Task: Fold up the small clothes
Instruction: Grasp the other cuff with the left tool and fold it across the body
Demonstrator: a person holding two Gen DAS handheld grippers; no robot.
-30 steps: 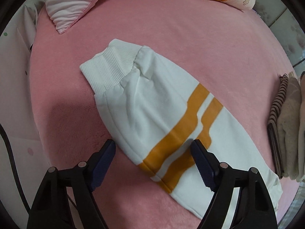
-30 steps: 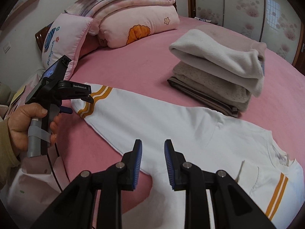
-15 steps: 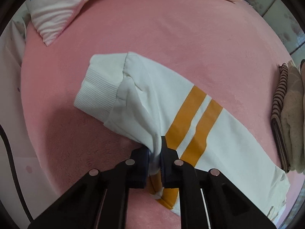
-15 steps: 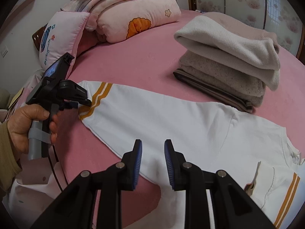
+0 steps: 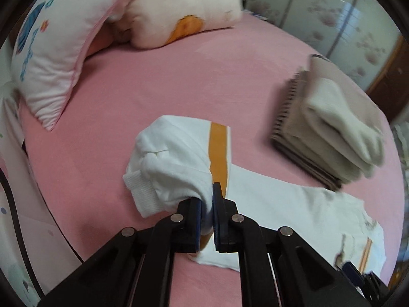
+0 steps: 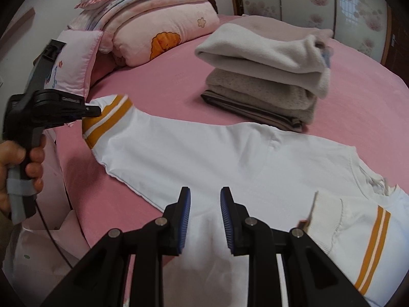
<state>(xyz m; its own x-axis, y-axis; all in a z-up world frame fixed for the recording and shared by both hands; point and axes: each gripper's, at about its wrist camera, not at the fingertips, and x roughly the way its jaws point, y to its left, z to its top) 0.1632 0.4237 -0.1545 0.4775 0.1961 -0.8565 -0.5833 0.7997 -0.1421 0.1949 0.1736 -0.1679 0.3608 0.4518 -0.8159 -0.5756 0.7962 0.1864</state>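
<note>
A white sweatshirt (image 6: 230,158) with orange stripes lies spread on the pink bed (image 6: 358,97). My left gripper (image 5: 209,204) is shut on its sleeve (image 5: 179,163) near the ribbed cuff and holds it lifted and bunched. It also shows in the right wrist view (image 6: 92,111) at the sleeve's striped end. My right gripper (image 6: 204,212) hovers over the sweatshirt's near edge, its jaws a little apart and holding nothing. The other sleeve (image 6: 368,232) lies folded across the body at the right.
A stack of folded beige and cream clothes (image 6: 265,76) sits on the bed beyond the sweatshirt; it also shows in the left wrist view (image 5: 329,128). Pink pillows and folded quilts (image 6: 153,25) lie at the head. The bed's left edge (image 6: 66,204) drops off.
My left gripper closed on the sleeve near the cuff, then lifted it and carried it toward the sweatshirt's body. The right gripper moved slightly closer over the garment.
</note>
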